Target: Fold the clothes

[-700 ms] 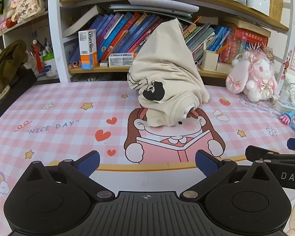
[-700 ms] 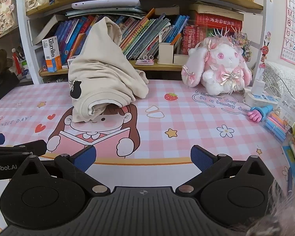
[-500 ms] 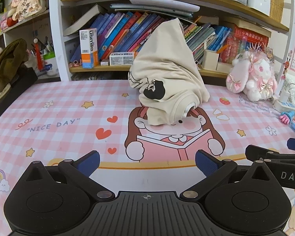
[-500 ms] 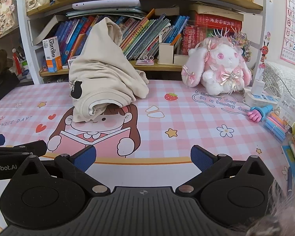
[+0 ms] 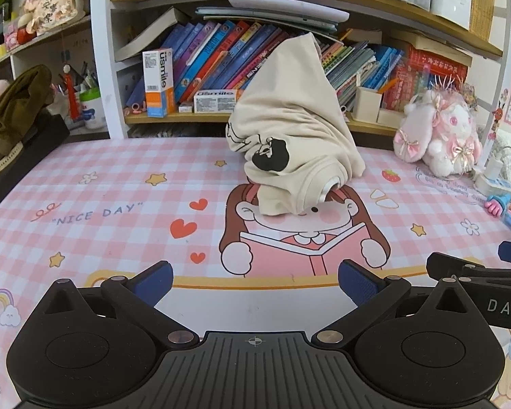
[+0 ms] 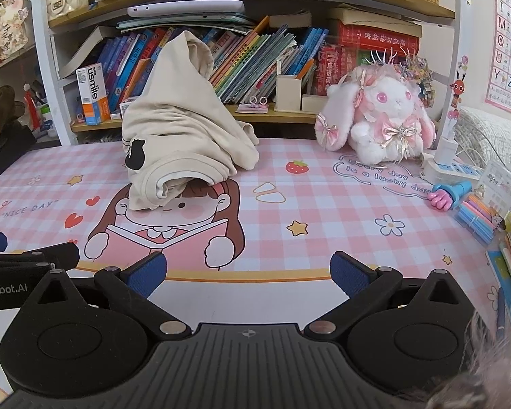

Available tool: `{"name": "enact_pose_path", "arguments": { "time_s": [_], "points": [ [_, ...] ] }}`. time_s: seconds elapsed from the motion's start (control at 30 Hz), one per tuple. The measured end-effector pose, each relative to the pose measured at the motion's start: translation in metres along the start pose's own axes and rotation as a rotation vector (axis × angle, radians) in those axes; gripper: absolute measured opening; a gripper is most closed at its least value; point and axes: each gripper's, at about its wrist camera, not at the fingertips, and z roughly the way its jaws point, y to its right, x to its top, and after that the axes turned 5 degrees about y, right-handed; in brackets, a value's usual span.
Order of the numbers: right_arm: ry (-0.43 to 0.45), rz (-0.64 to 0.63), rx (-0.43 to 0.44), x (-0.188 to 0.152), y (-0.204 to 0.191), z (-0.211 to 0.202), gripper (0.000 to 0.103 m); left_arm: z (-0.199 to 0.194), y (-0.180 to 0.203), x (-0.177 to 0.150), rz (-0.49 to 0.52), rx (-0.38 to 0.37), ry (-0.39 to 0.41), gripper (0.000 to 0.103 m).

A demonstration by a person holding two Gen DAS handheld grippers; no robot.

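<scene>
Both grippers are held low over the near edge of the desk, angled down toward the mat [image 5: 119, 184], side by side. The left gripper [image 5: 255, 281] is spread wide, nothing between its blue pads [image 5: 153, 277], just bare mat seen through the gap. Same story for the right gripper [image 6: 248, 272]: jaws fully apart, nothing grasped, pads [image 6: 349, 272] clear of everything. In the left wrist view the right gripper's finger is seen poking in from the right edge, and in the right wrist view the left one's finger is seen at the left edge, so the two tools are kept just beside each other, roughly level with one another.

The shirt [image 5: 289, 129] is well apart from both grippers, further back on the mat. It's a cream thing bunched into a tall heap, its top leaned against the books [image 5: 221, 58] on the shelf, its lower hem draped over the head of the cartoon girl [image 5: 306, 238] printed on the mat. A black print is shown on its lower left side. In the right wrist view the shirt [image 6: 177, 129] is seen left of centre, with a plush bunny [image 6: 381, 116] off to its right, well apart from it.

No hand is in view, only a bit of fuzzy sleeve at the bottom right of the right wrist view.
</scene>
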Motion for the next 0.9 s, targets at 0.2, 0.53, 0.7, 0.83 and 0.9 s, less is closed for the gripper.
{"name": "enact_pose_path", "arguments": {
  "time_s": [0.2, 0.53, 0.7, 0.83, 0.9],
  "points": [
    [-0.002, 0.002, 0.003, 0.0001, 0.001, -0.0004, 0.103, 0.0006, 0.0015, 0.0, 0.005, 0.003, -0.012, 0.103],
    [-0.009, 0.002, 0.005, 0.0001, 0.0004, 0.0015, 0.103, 0.0009, 0.0012, -0.0005, 0.002, 0.007, -0.021, 0.103],
    [-0.013, 0.002, 0.007, 0.0001, 0.0005, 0.0026, 0.103, 0.0018, 0.0008, -0.0003, -0.002, 0.014, -0.026, 0.103],
    [-0.015, 0.003, 0.007, 0.0, 0.0003, 0.0031, 0.103, 0.0025, 0.001, 0.0, -0.002, 0.017, -0.029, 0.103],
    [-0.016, 0.004, 0.007, -0.0002, 0.0004, 0.0032, 0.103, 0.0028, 0.0012, -0.0002, -0.001, 0.017, -0.03, 0.103]
  ]
}}
